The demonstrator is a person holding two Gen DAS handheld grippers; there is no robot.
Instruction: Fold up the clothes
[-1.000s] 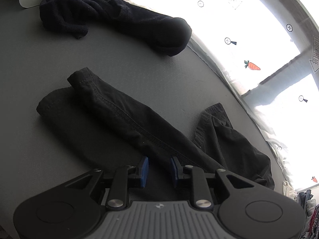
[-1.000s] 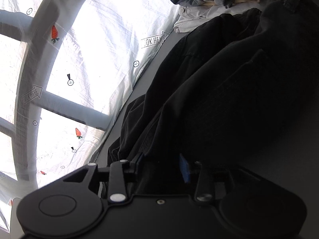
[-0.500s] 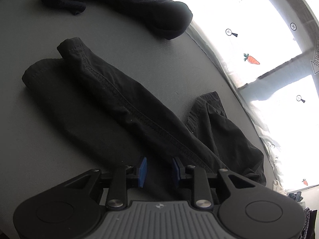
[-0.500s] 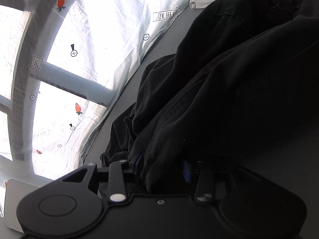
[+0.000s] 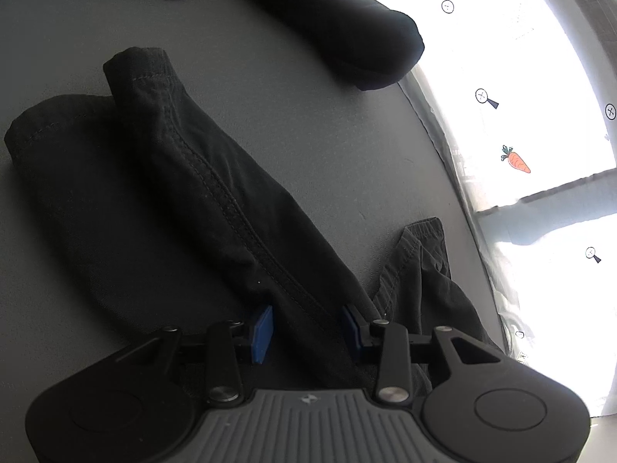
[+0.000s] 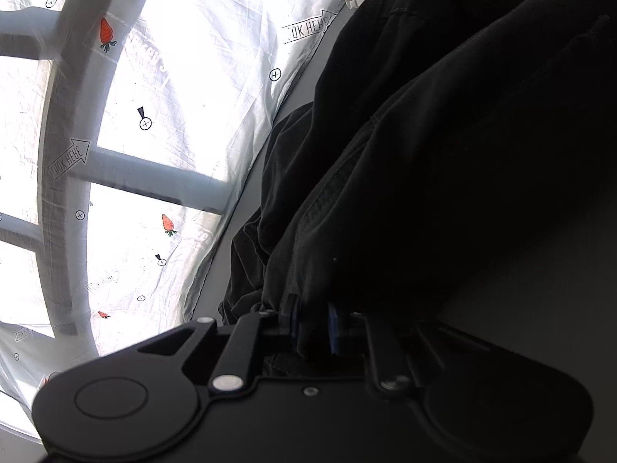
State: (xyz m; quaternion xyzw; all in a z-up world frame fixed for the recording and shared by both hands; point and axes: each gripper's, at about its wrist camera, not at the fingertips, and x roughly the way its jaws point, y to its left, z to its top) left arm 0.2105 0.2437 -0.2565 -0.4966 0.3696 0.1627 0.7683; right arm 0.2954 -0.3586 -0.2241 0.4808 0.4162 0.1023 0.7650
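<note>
**On the grey desk: black trousers gripped at one end only**

On the grey desk [image 5: 347, 146] a pair of black trousers [image 5: 216, 208] is laid out, its legs stretched away from the left claw [image 5: 308, 328]. The long axis is seen to run from the claws toward the far left of the left wrist view, where both leg hems [image 5: 135, 65] point; one leg is lapped partly over the other. The waist end is gathered near the desk's window edge.

The left claw is held moderately wide, its jaws having just been opening, with a ridge of trouser cloth between the blue pads [image 5: 262, 332] but apparently not pinched. The right claw [image 6: 312, 328] is drawn narrow, its jaws having just been closing, and dark cloth is nipped between them.

Several risks are judged likely. Only a thin fold may be caught by the right claw, so it could slip out when lifted. With the left side ungripped, the garment could be dragged askew, and the overlapped legs bunched. A second dark garment [image 5: 347, 27] lying beyond could be snagged.
</note>
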